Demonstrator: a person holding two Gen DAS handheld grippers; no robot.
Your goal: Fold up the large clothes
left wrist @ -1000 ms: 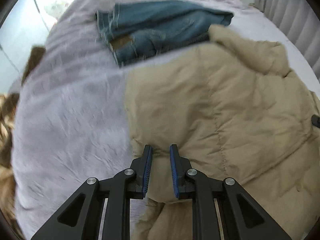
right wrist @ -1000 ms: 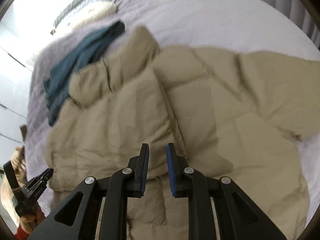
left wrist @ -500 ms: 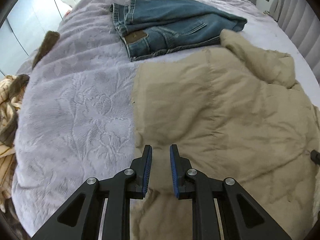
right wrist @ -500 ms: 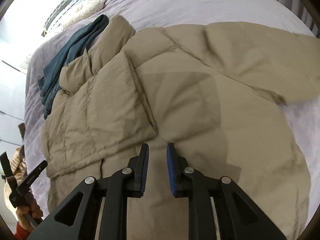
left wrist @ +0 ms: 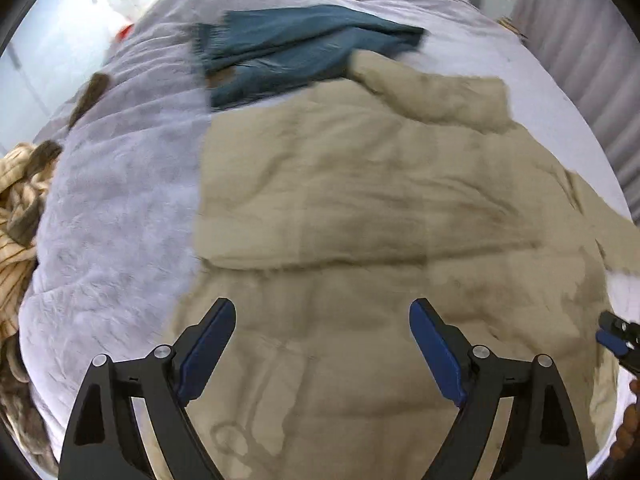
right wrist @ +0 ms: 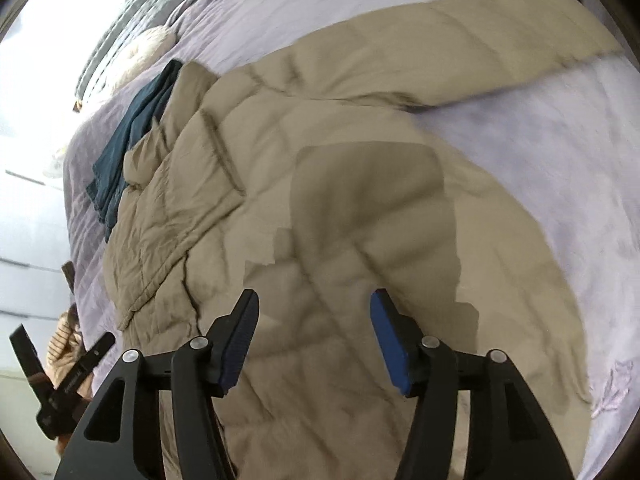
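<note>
A large beige quilted jacket (left wrist: pixel 360 208) lies spread on a lilac bedspread (left wrist: pixel 112 216), with one side panel folded over its body and a sleeve (right wrist: pixel 460 40) stretched toward the far right. My left gripper (left wrist: pixel 322 336) is open and empty, just above the jacket's lower part. My right gripper (right wrist: pixel 314 332) is open and empty above the jacket's (right wrist: pixel 320 208) lower middle. Each gripper shows at the edge of the other's view, the right one (left wrist: pixel 616 340) and the left one (right wrist: pixel 68 380).
Folded blue jeans (left wrist: pixel 296 52) lie on the bed beyond the jacket's collar, also in the right wrist view (right wrist: pixel 132 136). A striped tan garment (left wrist: pixel 20 200) sits at the bed's left edge. A pillow (right wrist: pixel 148 48) and grey headboard (right wrist: pixel 132 12) are at the far end.
Both grippers have opened wide from nearly shut. Both views have shifted forward over the jacket, and the folded side panel lies flatter.
</note>
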